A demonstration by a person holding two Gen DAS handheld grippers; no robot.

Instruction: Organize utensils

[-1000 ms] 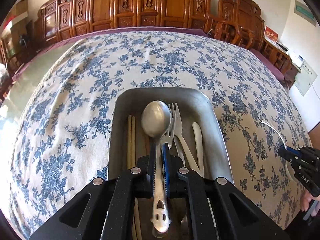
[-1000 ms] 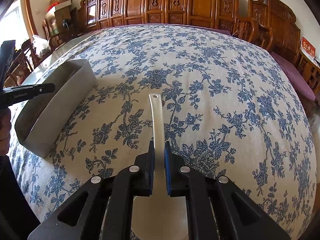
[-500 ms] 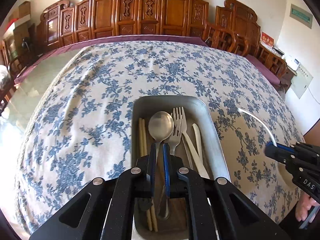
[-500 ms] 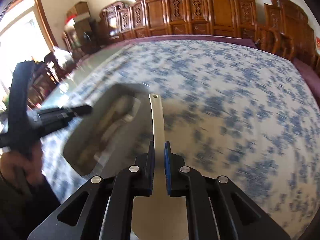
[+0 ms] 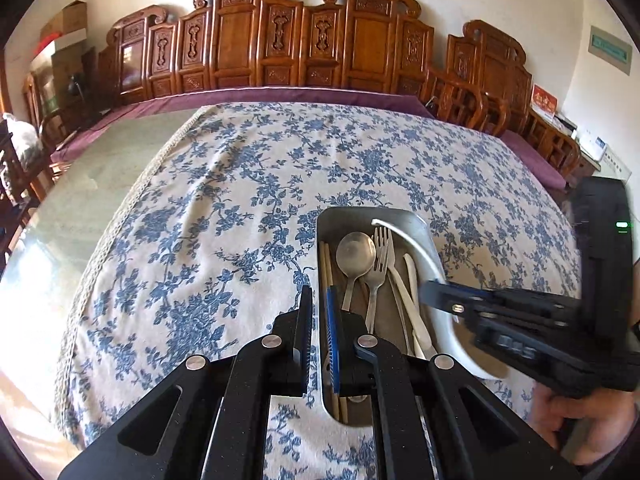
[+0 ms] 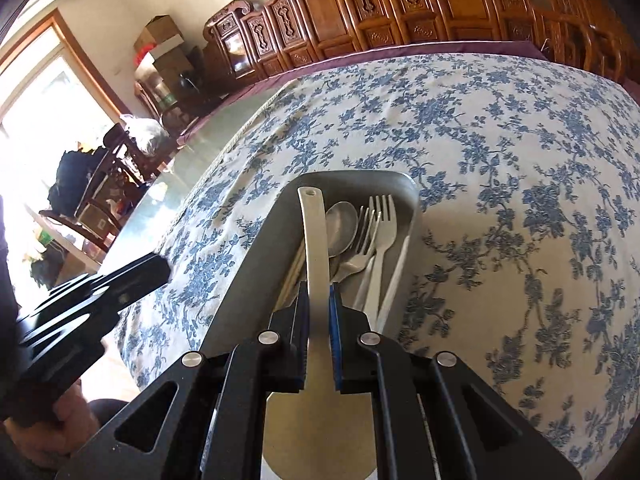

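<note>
we've got the right tool clamped on the white ladle, its handle over the metal tray. left tool is closed and empty. we'd lower it flat beside the forks before letting go.

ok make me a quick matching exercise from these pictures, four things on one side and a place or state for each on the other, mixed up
Things:
1. white ladle
2. metal spoon
3. left gripper
4. metal tray

Places or states:
A. rests on the floral tablecloth
B. held in the right gripper
C. shut, holding nothing
D. lies in the tray beside a metal fork

Pairs: 1-B, 2-D, 3-C, 4-A
</note>
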